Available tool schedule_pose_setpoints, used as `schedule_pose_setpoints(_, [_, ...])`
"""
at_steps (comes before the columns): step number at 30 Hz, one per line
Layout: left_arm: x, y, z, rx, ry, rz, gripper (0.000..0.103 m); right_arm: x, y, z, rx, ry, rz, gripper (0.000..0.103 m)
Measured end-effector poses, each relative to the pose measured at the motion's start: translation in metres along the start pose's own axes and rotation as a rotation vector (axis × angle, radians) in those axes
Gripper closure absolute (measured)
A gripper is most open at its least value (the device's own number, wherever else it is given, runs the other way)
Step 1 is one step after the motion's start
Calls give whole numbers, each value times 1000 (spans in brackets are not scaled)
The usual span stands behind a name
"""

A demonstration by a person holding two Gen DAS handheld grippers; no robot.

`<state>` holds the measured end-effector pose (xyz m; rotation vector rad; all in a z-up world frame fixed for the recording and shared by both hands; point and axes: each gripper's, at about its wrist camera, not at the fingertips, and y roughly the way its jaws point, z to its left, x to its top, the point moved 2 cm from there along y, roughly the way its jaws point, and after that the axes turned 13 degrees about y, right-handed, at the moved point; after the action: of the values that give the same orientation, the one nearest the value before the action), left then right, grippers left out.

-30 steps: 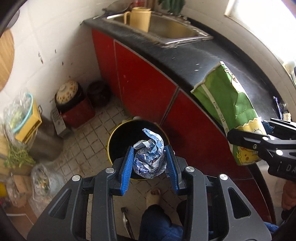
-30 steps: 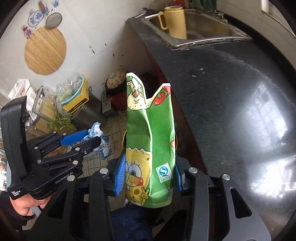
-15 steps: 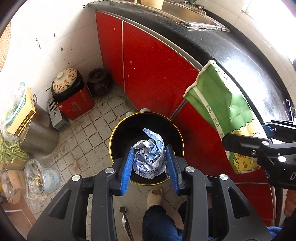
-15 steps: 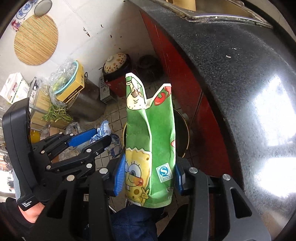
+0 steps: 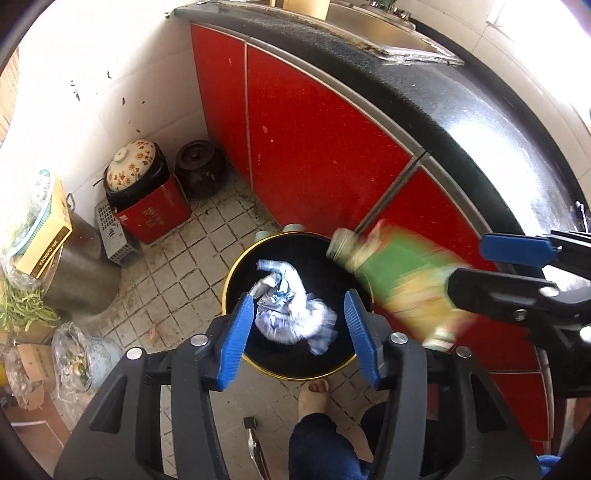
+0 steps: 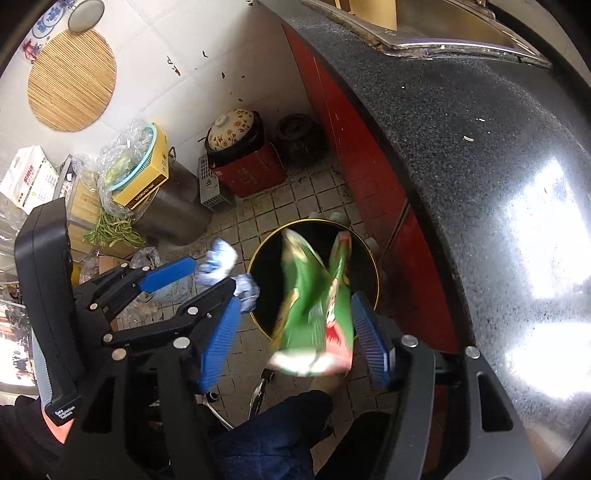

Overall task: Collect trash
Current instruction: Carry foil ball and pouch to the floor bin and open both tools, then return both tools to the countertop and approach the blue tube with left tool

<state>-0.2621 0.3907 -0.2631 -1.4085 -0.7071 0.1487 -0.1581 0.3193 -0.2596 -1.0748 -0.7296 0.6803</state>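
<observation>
Kitchen corner with a pale tiled floor (image 5: 173, 266), red cabinet doors (image 5: 314, 147) and a dark speckled desk (image 6: 480, 155) carrying a steel sink (image 6: 461, 33). A black bin with a yellow rim (image 5: 236, 266) stands on the floor against the cabinets. Left gripper (image 5: 299, 328): jaws opening, blue pads clear of the crumpled blue-and-white wrapper (image 5: 291, 314), which appears blurred between them, directly over the bin mouth. Right gripper (image 6: 295, 336): jaws opening, pads likewise clear of the green cartoon-printed snack bag (image 6: 314, 302), blurred and tilted above the bin; its print is unreadable. A yellow carton (image 6: 147, 177) on a metal pot (image 6: 173, 210) at left bears dark lettering too small to read with certainty. The left gripper's handle shows small white text, also illegible. A flower-patterned lidded pot (image 5: 133, 170) sits on a red box (image 5: 155, 218) marked with pale characters.
</observation>
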Motion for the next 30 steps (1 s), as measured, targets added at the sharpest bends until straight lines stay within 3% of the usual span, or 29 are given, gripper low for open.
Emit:
schedule_pose_setpoints(3, [-1,-1,1,-7,-2,-1,46,-4,-11,-10,7,8,-6,42])
schedule_pose_setpoints(7, [-1,-9,-10,5,32,-12,20,-10,-34,-27,17,38,-43,33])
schedule_pose_setpoints(10, [4,-22,-26,14,66,-23,12,-17,-61,-45,14,65,-96,28])
schedule_pose_setpoints(13, [13,-39,-51,8,118,-45,10,-32,-104,-82,-17,133,-180,22])
schedule_pose_setpoints(17, [35,-60,-109,-66,239,-96,10,-59,-162,-140,-65,244,-287,19])
schedule_pose_setpoints(21, [62,-72,-188,-158,390,-133,10,-95,-220,-205,-179,384,-396,19])
schedule_pose_setpoints(26, [91,-85,-302,-261,584,-175,10,-157,-288,-286,-255,611,-511,19])
schedule_pose_setpoints(30, [100,-94,-377,-343,660,-181,10,-213,-329,-335,-294,767,-577,19])
